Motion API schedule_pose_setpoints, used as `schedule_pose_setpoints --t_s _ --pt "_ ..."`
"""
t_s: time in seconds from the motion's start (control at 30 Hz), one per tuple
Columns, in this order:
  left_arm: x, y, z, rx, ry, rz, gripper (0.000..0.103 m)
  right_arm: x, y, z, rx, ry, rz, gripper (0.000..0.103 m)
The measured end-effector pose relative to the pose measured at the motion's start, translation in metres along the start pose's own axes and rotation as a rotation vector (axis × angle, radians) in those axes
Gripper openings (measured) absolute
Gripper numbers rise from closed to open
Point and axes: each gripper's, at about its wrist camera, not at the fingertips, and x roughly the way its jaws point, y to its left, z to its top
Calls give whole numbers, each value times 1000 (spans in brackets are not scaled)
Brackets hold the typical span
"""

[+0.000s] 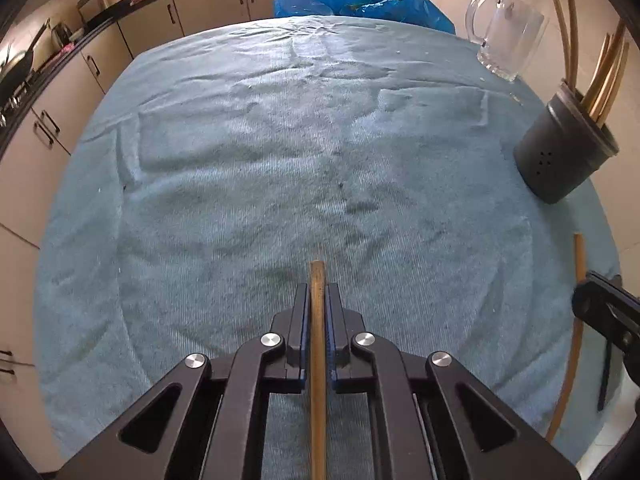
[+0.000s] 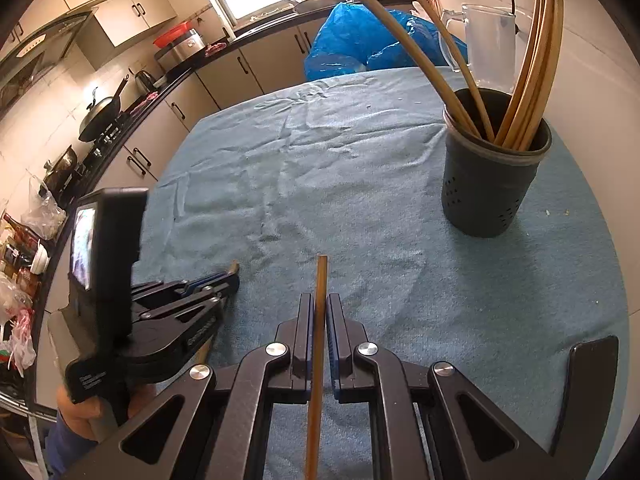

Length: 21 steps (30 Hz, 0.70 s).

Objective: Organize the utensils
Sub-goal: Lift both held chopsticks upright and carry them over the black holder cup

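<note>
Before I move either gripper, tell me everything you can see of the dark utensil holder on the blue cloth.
The utensil holder is a dark grey, matte round cup, plastic by the look, with a lighter band under its rim and small drain holes in its wall. It stands upright on the blue cloth, near the table's right side, in front of a glass mug. Several wooden chopsticks lean inside it. No gripper touches it.

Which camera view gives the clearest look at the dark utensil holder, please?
The right wrist view: the dark utensil holder stands whole and upright, its open mouth and the wooden sticks inside showing. The left wrist view shows it small, tilted by distortion at the right edge.
</note>
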Motion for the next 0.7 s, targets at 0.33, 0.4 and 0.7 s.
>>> schedule_pose_setpoints --t_s 0.33,0.4,0.7 --pt "-72 12 -8 -43 -175 -23 7 -19 21 1 -57 -85 23 7" --pt "-88 10 -8 -40 -216 -23 7 -28 27 0 -79 -116 24 7" --pt "-147 2 -17 -28 -341 -57 7 -67 45 -6 -145 -255 31 7"
